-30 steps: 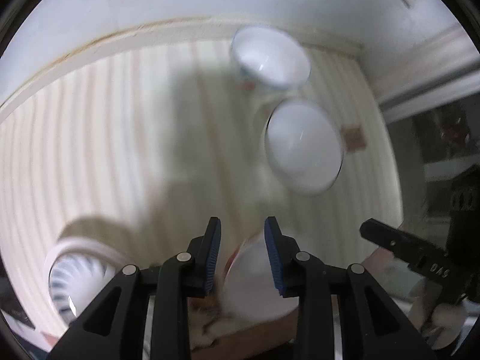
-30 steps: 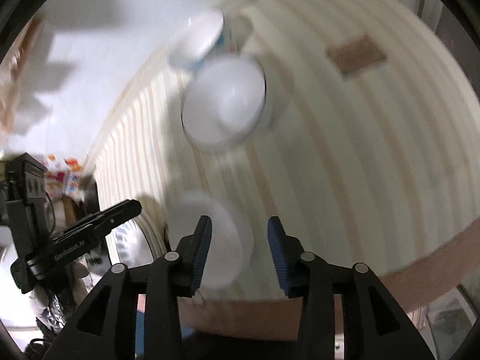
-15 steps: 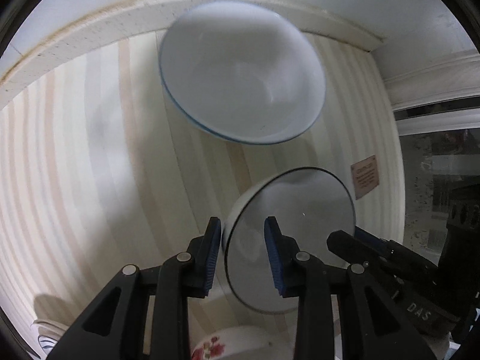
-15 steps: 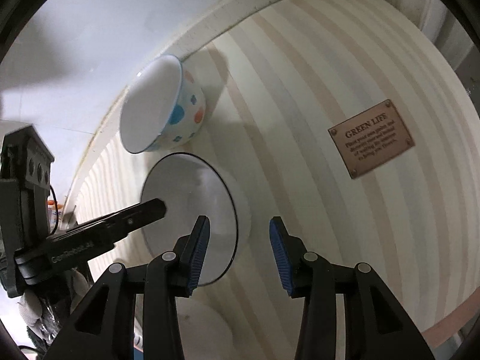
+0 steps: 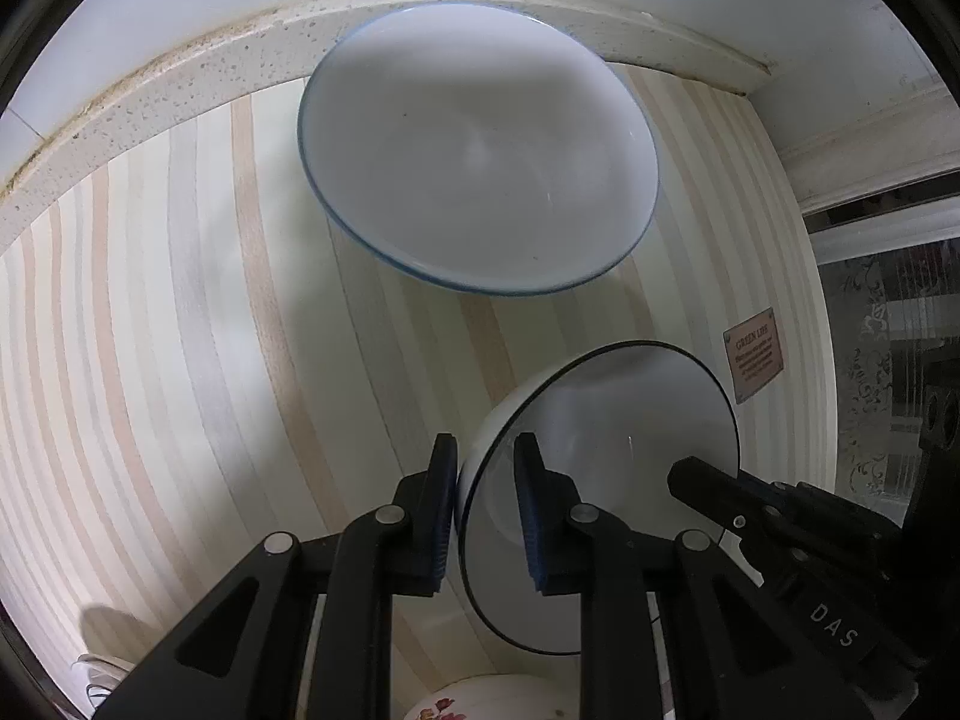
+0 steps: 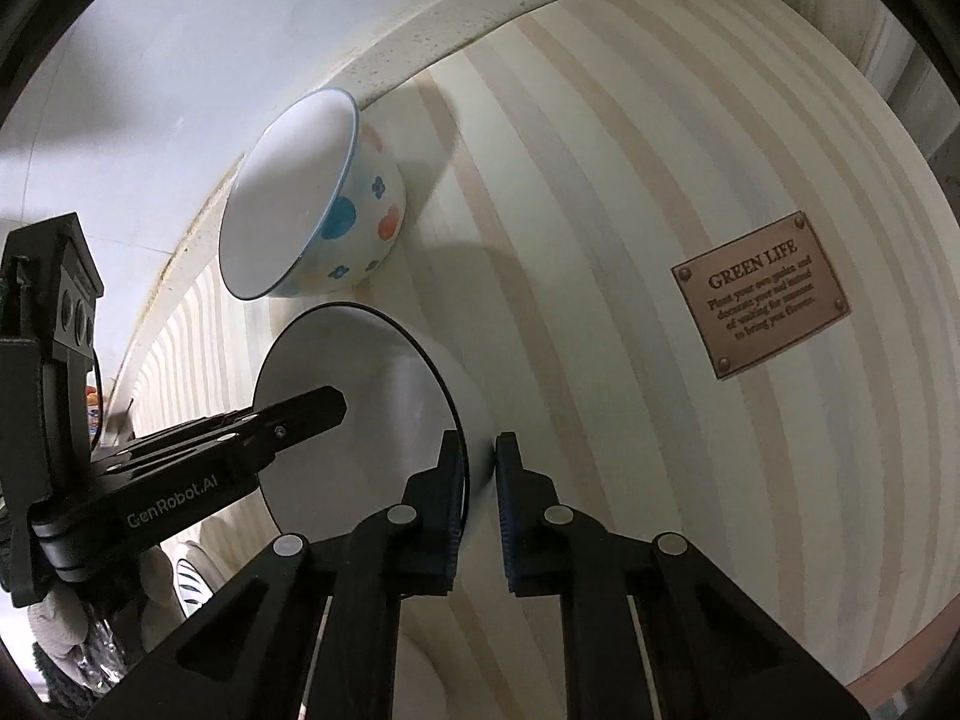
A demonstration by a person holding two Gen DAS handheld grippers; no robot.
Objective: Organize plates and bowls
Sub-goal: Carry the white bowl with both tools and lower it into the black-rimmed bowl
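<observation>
A white bowl with a thin black rim [image 5: 606, 444] [image 6: 372, 384] stands on the striped tablecloth. My left gripper [image 5: 483, 510] straddles its left rim, one finger inside, one outside, with a small gap. My right gripper [image 6: 479, 492] is shut on its right rim. A larger white bowl with a blue rim and coloured dots [image 5: 474, 162] [image 6: 312, 204] stands behind it near the wall, apart from it.
A flowered bowl [image 5: 480, 699] shows at the near edge in the left wrist view. A brown "GREEN LIFE" label [image 6: 759, 294] [image 5: 753, 354] lies on the cloth to the right. A patterned plate [image 6: 192, 585] lies far left. A stone ledge [image 5: 198, 78] and wall bound the back.
Both grippers moved forward to the black-rimmed bowl, and the two bowls now look closer. The right gripper's fingers closed onto its rim; the left fingers stand around the other side.
</observation>
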